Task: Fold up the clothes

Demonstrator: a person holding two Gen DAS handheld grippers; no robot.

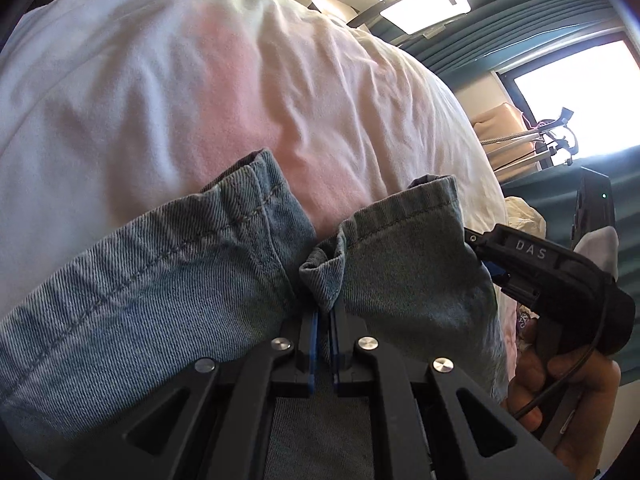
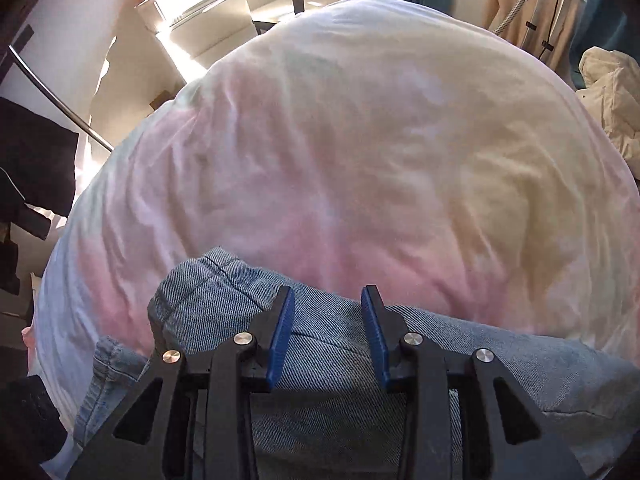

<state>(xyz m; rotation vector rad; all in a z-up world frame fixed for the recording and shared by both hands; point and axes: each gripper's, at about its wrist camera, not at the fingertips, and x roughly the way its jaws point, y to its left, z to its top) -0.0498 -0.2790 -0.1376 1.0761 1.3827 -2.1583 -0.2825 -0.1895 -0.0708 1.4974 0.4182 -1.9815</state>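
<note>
Light blue jeans (image 1: 152, 280) lie on a white and pink bed cover (image 1: 160, 80). In the left wrist view my left gripper (image 1: 325, 312) is shut on a bunched fold of the jeans at the leg hems. The right gripper's body (image 1: 560, 280) shows at the right of that view, beside the right hem, held by a hand. In the right wrist view my right gripper (image 2: 328, 320) is open, its blue pads (image 2: 282, 336) apart just above the jeans (image 2: 340, 360), which lie across the lower frame on the cover (image 2: 360, 160).
A cream garment (image 2: 612, 96) lies at the bed's right edge. Teal curtains (image 1: 520, 40) and a bright window (image 1: 580, 96) are beyond the bed. A dark garment (image 2: 32, 160) hangs at the left of the right wrist view.
</note>
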